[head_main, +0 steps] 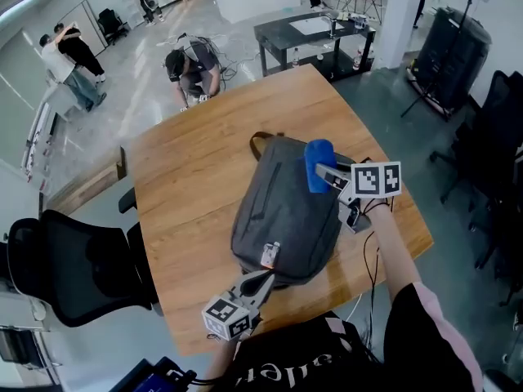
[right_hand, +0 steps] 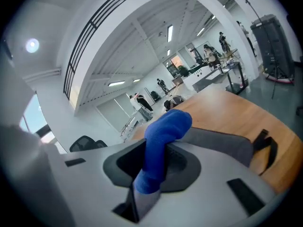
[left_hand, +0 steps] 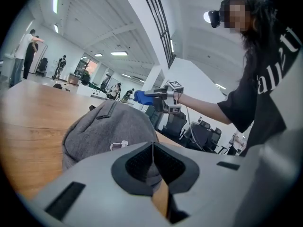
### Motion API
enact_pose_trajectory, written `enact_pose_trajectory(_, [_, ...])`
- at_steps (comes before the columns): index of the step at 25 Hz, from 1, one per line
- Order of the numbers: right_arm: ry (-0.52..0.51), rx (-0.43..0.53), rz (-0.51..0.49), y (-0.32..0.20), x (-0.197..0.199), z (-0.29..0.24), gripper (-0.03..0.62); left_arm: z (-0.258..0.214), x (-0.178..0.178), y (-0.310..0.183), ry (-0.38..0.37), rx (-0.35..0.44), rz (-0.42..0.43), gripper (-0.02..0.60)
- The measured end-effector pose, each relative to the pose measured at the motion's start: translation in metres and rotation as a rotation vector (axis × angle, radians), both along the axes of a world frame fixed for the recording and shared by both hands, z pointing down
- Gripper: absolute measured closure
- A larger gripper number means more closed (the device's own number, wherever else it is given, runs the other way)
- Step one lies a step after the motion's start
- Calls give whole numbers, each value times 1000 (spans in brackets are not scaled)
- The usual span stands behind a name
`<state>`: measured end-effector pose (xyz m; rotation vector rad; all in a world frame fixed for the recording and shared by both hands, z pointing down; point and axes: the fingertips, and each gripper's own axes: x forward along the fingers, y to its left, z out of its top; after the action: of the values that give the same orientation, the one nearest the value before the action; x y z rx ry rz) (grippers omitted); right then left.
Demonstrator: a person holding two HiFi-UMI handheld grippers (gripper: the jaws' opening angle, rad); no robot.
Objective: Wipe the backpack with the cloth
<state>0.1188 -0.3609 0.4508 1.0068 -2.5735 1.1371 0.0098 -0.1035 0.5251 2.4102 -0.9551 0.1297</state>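
Observation:
A grey backpack [head_main: 282, 219] lies flat on the wooden table [head_main: 188, 178], its handle toward the far side. My right gripper [head_main: 331, 176] is shut on a rolled blue cloth [head_main: 318, 165] and holds it over the backpack's upper right part; whether the cloth touches the fabric is unclear. In the right gripper view the blue cloth [right_hand: 163, 136] sticks out between the jaws above the backpack [right_hand: 218, 143]. My left gripper [head_main: 263, 278] sits at the backpack's near edge by a small tag [head_main: 269, 256]. Its jaws are shut with grey fabric [left_hand: 150, 173] between them.
A black office chair [head_main: 65, 268] stands at the table's left. The table's right edge [head_main: 421, 235] is close to my right arm. A dark side table [head_main: 315, 35] and several people are farther back. More black chairs [head_main: 498, 162] stand at the right.

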Motion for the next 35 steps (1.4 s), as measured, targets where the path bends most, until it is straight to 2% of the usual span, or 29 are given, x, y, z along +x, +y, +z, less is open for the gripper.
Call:
enact_pose_trajectory(6, [-60,-125,-73,-62,-86,18,507,-1,-15,3,2,-6,-61,580])
enact_pose_trajectory(9, [-24,-163,-60,-83,-93,37,507,-3,-24,3,2,-3,-103,580])
enact_pose_trajectory(17, [96,-156,-53,-76,-10,58,507,6,-42,-4,-6,-20,-164,580])
enact_pose_trajectory(19, [121,-160,-37,-66,20,66,507,2,-37,-12,0,-10,-153,580])
enact_pose_trajectory(23, [89,-171,15,-45,68,70,507,-9,-27,-31,12,22,-131,580])
enact_pose_trajectory(28, [100,-202,73,-22,121,84,507,-17,-7,-50,17,44,-84,580])
enact_pose_trajectory(32, [175,-213,81,-3,151,102,507,-26,15,-60,35,54,-53,580])
enact_pose_trajectory(35, [193,-227,74,6,160,115,507,-30,33,-64,37,61,-10,580])
